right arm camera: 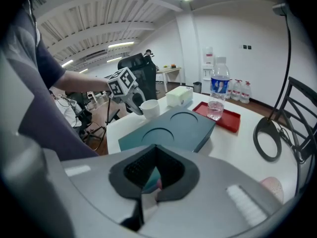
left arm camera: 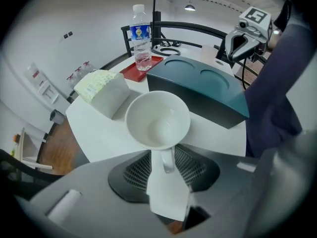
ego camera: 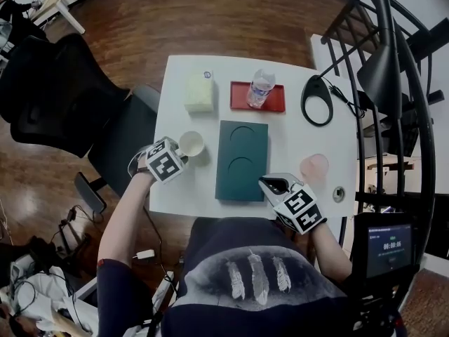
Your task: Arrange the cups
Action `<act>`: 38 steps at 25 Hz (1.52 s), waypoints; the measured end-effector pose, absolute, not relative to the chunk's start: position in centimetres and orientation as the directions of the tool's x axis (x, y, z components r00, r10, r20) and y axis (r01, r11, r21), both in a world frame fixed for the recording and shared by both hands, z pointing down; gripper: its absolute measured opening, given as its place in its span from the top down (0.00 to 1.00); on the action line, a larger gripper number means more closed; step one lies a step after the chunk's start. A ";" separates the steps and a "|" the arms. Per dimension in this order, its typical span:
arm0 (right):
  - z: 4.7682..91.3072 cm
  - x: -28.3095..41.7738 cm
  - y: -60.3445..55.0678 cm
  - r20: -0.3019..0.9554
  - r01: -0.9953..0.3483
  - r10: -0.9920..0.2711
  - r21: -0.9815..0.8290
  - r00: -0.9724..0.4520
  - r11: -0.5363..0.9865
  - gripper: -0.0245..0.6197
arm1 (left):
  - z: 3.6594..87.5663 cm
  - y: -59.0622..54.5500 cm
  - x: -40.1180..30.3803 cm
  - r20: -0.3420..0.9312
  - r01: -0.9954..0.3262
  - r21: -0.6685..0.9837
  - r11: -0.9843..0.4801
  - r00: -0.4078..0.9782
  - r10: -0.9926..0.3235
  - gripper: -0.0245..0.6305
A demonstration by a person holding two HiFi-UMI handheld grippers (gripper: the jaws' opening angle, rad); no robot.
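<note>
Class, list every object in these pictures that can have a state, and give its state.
left gripper: open, handle of the white cup between its jaws.
white cup: upright, empty.
right gripper: shut, empty.
teal holder: both round recesses empty.
water bottle: upright, capped, on the red tray.
pink cup: on the table, outside the holder.

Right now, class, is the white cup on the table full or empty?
Empty. The left gripper view looks down into the white cup and shows only its bare white inside, with no liquid.
</note>
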State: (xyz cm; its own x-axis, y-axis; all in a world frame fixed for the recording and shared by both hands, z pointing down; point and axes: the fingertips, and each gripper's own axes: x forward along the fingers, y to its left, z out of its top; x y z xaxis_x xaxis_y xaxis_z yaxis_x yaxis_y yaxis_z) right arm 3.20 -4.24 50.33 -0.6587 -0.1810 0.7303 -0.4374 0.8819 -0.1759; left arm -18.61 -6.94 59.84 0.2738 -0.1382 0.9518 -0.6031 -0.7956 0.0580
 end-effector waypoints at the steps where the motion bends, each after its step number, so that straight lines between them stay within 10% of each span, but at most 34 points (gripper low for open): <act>1: 50.3 3.3 -4.2 0.731 -0.441 -0.184 -0.176 -0.658 0.880 0.96 | 59.9 -6.9 -18.6 0.954 -0.591 0.065 -0.804 0.273 -0.124 0.73; 4: 50.6 3.8 -4.0 0.731 -0.452 -0.190 -0.178 -0.655 0.874 0.96 | 60.1 -7.0 -18.8 0.960 -0.551 0.062 -0.832 0.260 -0.101 0.87; 38: 50.3 7.7 -3.7 0.698 -0.567 -0.293 -0.195 -0.653 0.800 0.96 | 46.1 -12.7 -11.1 0.879 -0.320 -0.077 -0.944 0.425 -0.216 0.88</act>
